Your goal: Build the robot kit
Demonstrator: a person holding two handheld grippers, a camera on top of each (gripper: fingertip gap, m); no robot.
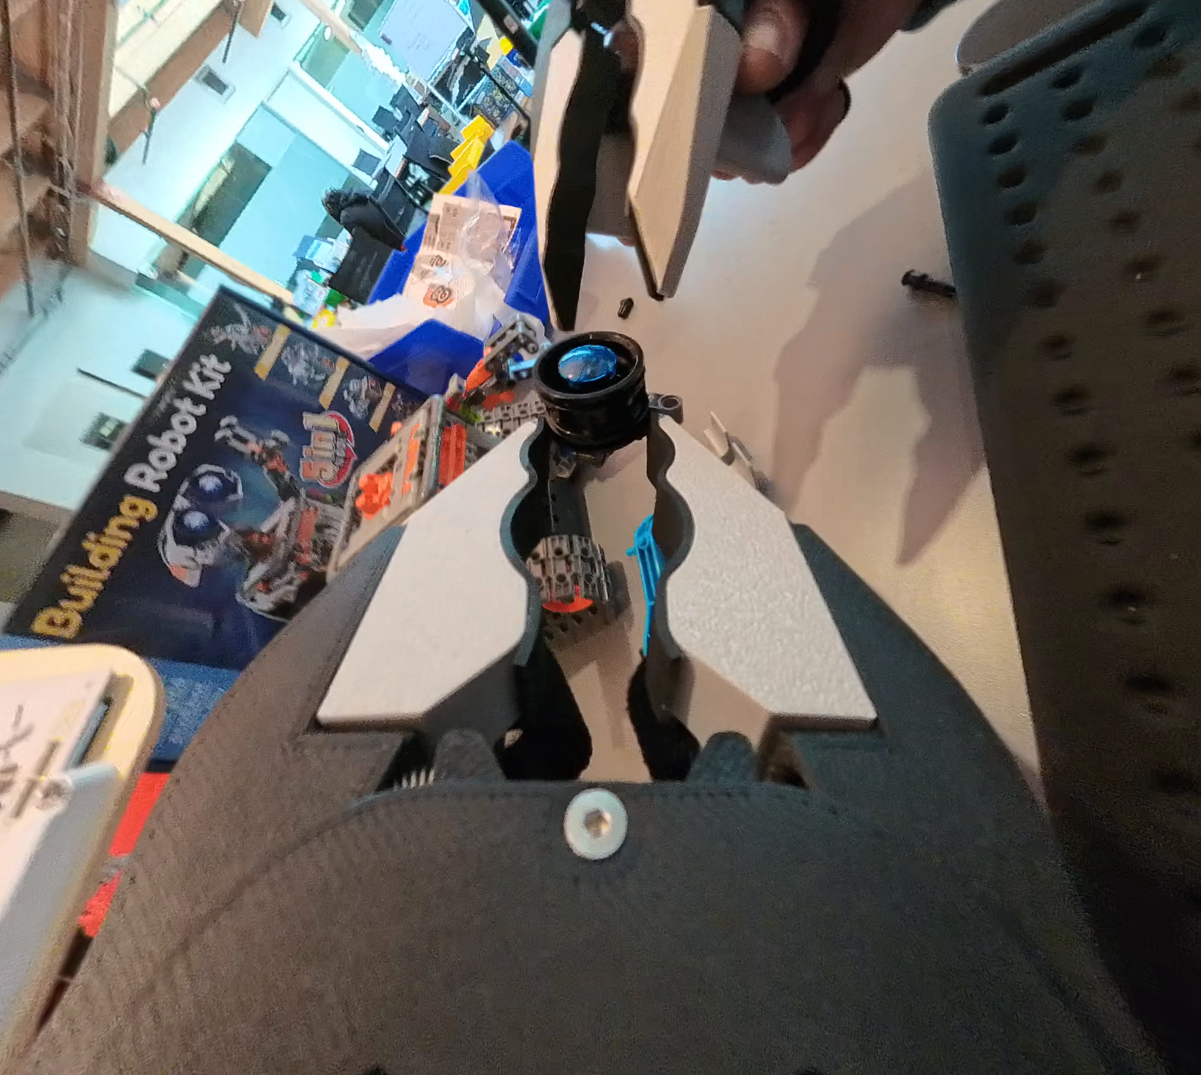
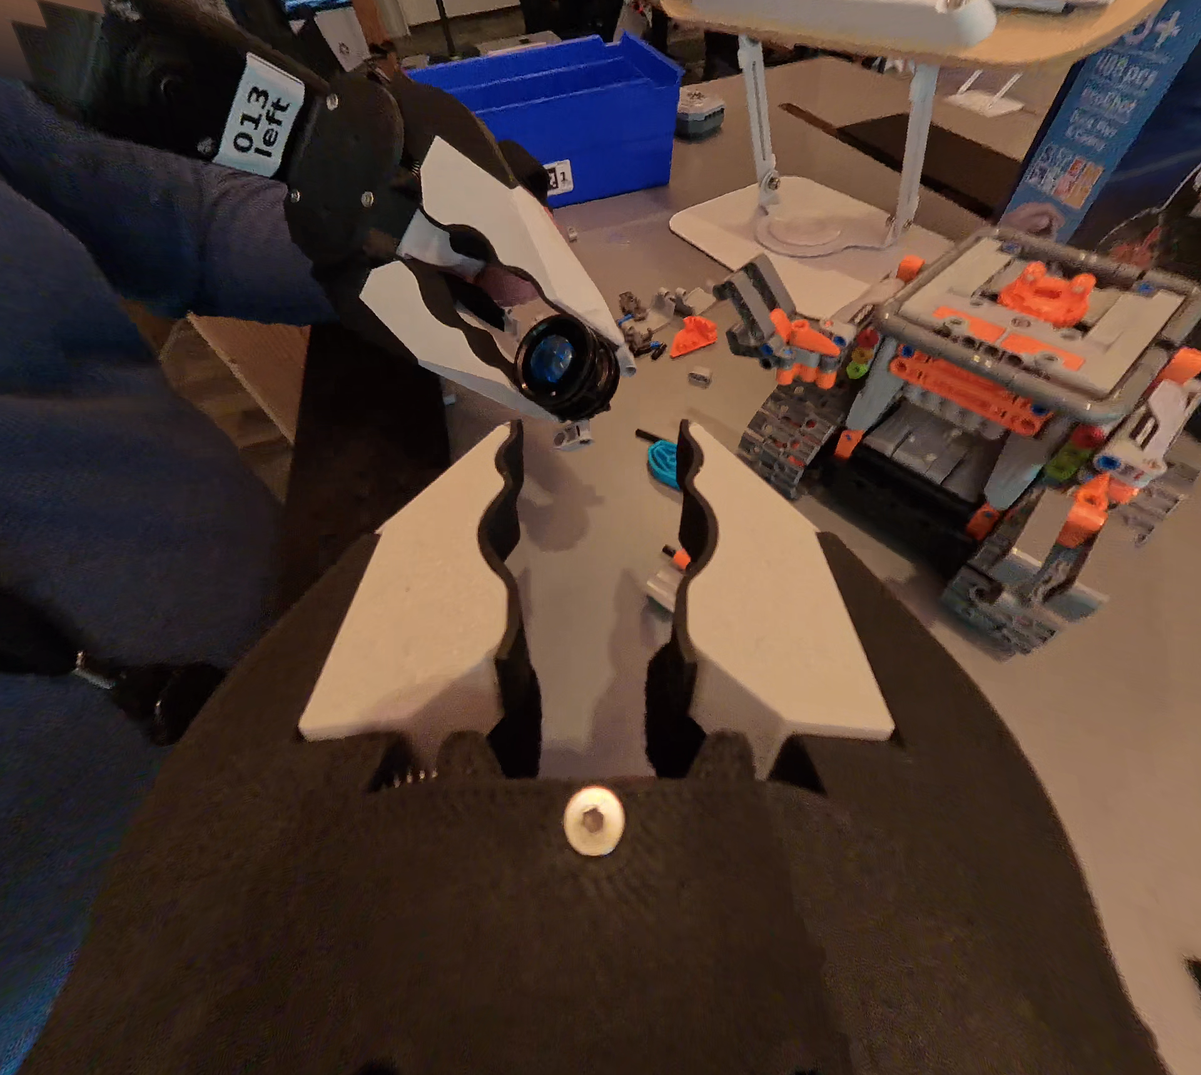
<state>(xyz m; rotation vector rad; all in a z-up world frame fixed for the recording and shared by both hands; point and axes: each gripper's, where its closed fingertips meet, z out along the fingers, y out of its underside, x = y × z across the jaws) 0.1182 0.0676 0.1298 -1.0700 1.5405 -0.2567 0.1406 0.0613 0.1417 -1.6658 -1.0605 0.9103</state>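
Left hand-held gripper (image 2: 575, 371) pinches a black wheel with a blue hub (image 2: 564, 366), left of frame centre, axle facing the camera. Right hand-held gripper (image 2: 601, 446), spread and empty, sits just below it.

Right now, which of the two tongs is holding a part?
The left tongs, shut on the black wheel with blue hub; the right tongs stand open, empty.

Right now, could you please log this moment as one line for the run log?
left gripper: shut on black wheel, above table | right gripper: open, empty | nearby: tracked model, blue disc
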